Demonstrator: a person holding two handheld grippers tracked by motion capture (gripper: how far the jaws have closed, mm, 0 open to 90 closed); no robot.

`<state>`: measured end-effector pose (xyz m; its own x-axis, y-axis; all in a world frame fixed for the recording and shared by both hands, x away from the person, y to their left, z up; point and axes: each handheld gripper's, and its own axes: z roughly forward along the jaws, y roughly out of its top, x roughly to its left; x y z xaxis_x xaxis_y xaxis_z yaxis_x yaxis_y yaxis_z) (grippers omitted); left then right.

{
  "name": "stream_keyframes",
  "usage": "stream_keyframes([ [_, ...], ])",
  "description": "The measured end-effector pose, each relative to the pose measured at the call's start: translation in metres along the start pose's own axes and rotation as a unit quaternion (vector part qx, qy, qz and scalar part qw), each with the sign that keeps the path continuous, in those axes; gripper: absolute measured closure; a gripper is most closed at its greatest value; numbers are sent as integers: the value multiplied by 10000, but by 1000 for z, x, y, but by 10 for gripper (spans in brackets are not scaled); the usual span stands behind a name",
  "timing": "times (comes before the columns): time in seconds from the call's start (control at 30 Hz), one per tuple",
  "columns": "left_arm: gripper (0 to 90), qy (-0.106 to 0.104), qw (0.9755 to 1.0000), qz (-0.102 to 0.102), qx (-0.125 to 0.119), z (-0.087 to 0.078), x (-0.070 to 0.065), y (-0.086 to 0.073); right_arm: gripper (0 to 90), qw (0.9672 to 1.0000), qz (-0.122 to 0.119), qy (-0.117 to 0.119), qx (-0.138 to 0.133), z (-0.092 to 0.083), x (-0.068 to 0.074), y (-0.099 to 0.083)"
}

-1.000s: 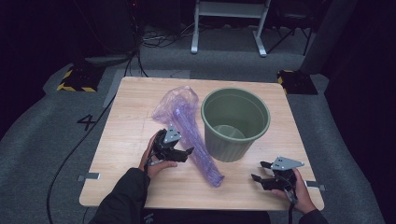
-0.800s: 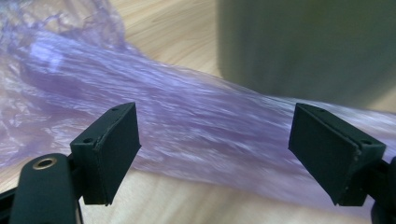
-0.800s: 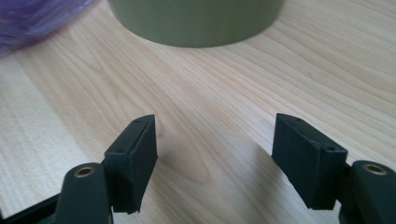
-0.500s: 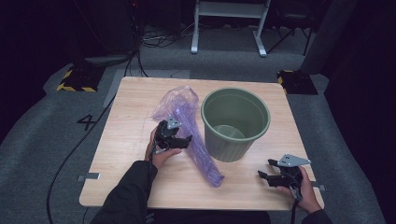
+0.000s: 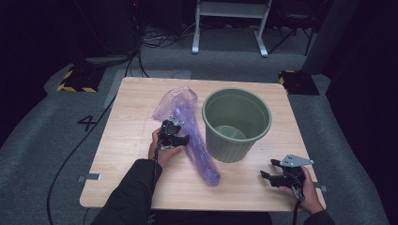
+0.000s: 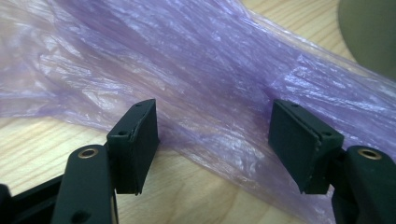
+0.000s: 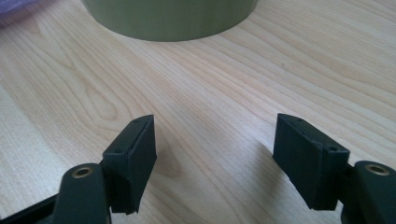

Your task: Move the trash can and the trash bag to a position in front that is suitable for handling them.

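The right gripper point(image 5: 271, 172) was held low at the near right corner of the table point(image 5: 136, 117), jaws apart, nothing between them (bare wood beneath). Farther in, the left gripper point(image 5: 180, 132) was set against the purple bag point(image 5: 197, 145), its jaws having just been closing, yet a gap remained and the film was not pinched. The bag lay stretched beside the green bin point(image 5: 237, 124), which stood upright beyond.

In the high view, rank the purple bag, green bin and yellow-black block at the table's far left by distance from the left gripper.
1. Purple bag: right at the left gripper, just to its right.
2. Green bin: farther right, past the bag.
3. Yellow-black block: on the floor, beyond the table's far left corner.
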<state>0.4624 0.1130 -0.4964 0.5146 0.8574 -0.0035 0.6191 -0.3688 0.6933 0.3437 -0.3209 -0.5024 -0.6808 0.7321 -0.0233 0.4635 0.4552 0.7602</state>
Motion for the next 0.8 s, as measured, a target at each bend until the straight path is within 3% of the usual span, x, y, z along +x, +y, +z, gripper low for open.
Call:
stream_keyframes([
  [0.13, 342, -24, 10000, 4, 9, -3, 4, -3, 303, 10000, 47, -35, -22, -1, -2, -1],
  [0.23, 415, -69, 10000, 24, -40, -6, 7, -7, 303, 10000, 61, -53, -20, -1, -5, -1],
  [0.27, 466, -104, 9999, 114, -52, -10, 10, -10, 304, 10000, 71, -47, -22, -1, -5, -1],
  [0.43, 678, -127, 9998, 126, -57, -23, 16, -21, 319, 10000, 20, 1, 2, -1, -5, -1],
  [0.47, 730, -68, 9999, 148, -38, -25, 17, -23, 318, 10000, 22, 6, 1, -1, -5, -1],
  [0.53, 831, 139, 9990, 404, -127, -31, 16, -32, 317, 10000, 41, 15, 2, 0, -6, -1],
  [0.63, 886, 105, 9988, 434, -180, -35, 19, -38, 317, 10000, 63, 24, 10, 0, -6, -1],
  [0.8, 892, -114, 9995, -25, -293, -47, 33, -52, 314, 10000, 74, 13, 12, 1, -6, 0],
])
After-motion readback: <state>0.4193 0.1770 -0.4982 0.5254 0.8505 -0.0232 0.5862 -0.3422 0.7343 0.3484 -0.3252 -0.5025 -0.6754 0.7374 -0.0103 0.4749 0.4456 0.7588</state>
